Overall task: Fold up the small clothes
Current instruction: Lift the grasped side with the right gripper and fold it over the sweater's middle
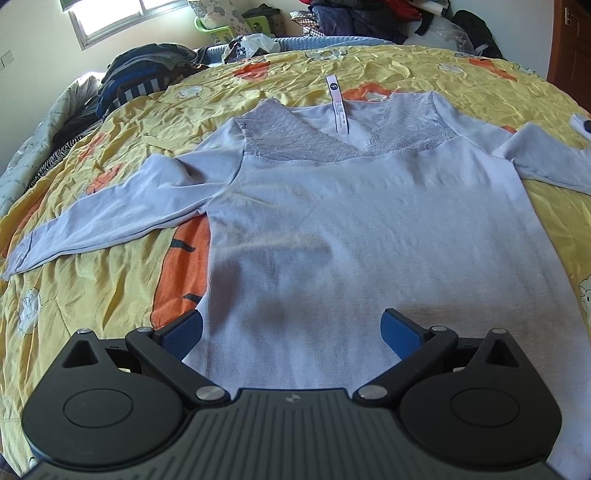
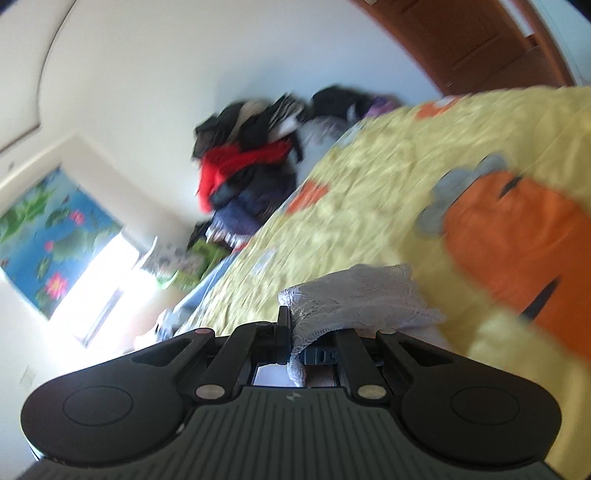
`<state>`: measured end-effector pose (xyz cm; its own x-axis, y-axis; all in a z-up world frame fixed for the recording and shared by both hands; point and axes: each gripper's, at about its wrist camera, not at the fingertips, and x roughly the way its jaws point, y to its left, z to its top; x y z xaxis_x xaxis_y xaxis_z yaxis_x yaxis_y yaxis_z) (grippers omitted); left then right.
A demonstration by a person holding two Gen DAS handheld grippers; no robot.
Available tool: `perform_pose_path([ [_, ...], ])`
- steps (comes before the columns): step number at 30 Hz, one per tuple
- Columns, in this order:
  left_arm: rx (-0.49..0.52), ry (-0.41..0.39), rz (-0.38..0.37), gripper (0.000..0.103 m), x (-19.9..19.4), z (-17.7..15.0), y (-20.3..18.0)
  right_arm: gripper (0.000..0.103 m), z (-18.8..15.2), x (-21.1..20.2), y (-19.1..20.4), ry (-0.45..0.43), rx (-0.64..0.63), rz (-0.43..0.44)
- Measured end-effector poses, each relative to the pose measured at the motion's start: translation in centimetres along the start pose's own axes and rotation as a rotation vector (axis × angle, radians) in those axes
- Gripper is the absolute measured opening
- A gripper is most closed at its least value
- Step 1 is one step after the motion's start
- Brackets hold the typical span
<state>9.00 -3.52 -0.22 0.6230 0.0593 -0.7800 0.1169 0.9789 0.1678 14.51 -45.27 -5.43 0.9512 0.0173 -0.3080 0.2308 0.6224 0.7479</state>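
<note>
A pale lilac long-sleeved top [image 1: 351, 229] with lace shoulders lies flat, face up, on the yellow bedspread [image 1: 110, 280], collar at the far side, both sleeves spread out. My left gripper [image 1: 291, 332] hovers open over the top's near hem, with the blue pads [image 1: 183, 334] apart and nothing clamped. In the right wrist view, which is blurred and rolled, my right gripper [image 2: 295, 332] is shut on the lacy cuff [image 2: 354, 295] of a sleeve, and the lace bunches out past the fingertips.
Piles of dark clothes [image 1: 140, 74] sit at the bed's far left, more [image 1: 388, 18] along the far wall. A wooden door [image 1: 570, 44] stands at the right. A plastic bag [image 1: 255, 42] lies at the far edge. A window [image 2: 99, 280] glows in the right wrist view.
</note>
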Motion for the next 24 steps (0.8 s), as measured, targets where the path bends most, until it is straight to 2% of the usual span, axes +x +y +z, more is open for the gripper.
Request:
perform_pose_path([
  [10,-0.025,-0.014,0.024,0.103,0.3,-0.4,1.5,0.009,-5.4,1.3,6.5,0.162,-0.071,0.093],
  [24,-0.090,-0.009,0.021,0.103,0.9,-0.9,4.6,0.010,-11.0,3.4,14.7,0.267,-0.148,0.150],
])
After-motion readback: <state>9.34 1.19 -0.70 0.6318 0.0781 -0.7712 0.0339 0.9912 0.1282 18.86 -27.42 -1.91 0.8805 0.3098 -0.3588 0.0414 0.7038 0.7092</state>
